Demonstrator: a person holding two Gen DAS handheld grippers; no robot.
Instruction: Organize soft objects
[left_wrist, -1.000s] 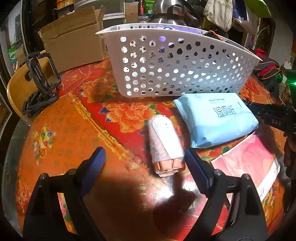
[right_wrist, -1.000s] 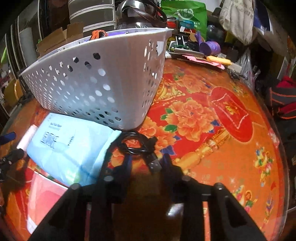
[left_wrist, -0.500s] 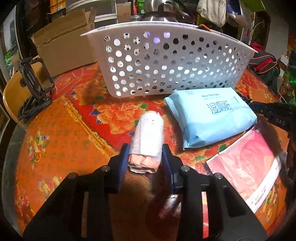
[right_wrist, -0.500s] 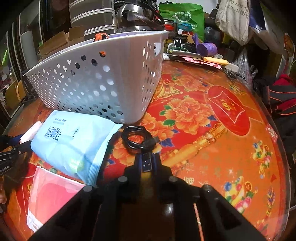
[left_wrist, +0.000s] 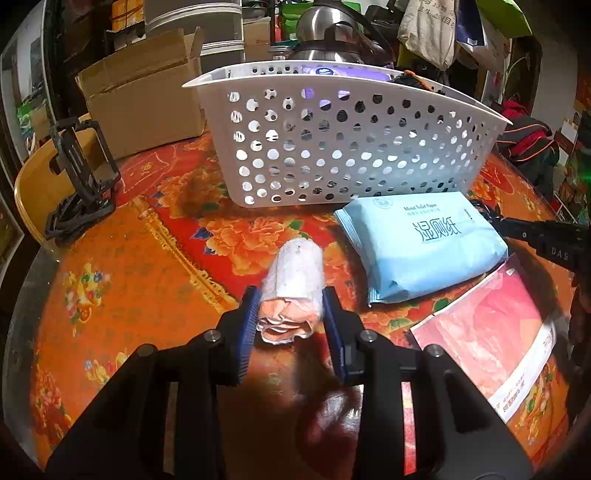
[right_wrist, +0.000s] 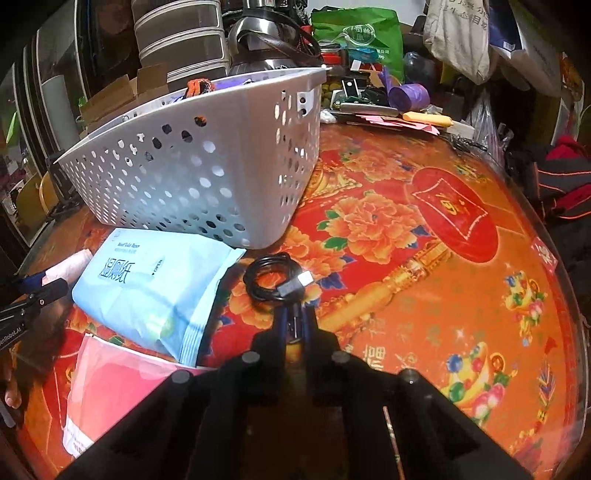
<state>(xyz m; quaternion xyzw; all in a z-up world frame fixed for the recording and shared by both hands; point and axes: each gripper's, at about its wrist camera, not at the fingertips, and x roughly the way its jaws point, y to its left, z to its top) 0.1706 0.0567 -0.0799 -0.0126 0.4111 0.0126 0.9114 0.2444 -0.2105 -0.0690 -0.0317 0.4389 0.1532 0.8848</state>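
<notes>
My left gripper (left_wrist: 290, 314) is shut on a rolled white and peach cloth (left_wrist: 295, 280), its blue pads pressing both sides of the roll's near end on the table. My right gripper (right_wrist: 294, 319) is shut on a coiled black USB cable (right_wrist: 271, 275), holding it by one end. A white perforated basket (left_wrist: 347, 147) stands behind both and holds a purple pack and other items; it also shows in the right wrist view (right_wrist: 207, 166). A light blue wet-wipe pack (left_wrist: 421, 240) lies right of the roll and shows in the right wrist view (right_wrist: 155, 288).
A pink flat packet (left_wrist: 487, 332) lies at the front right on the red flowered tablecloth (right_wrist: 424, 258). A cardboard box (left_wrist: 144, 99) and a black phone stand (left_wrist: 79, 177) are at the left. Clutter, a kettle and bags crowd the far edge.
My left gripper closed from wide open onto the cloth roll. My right gripper closed tight on the end of the cable coil.
</notes>
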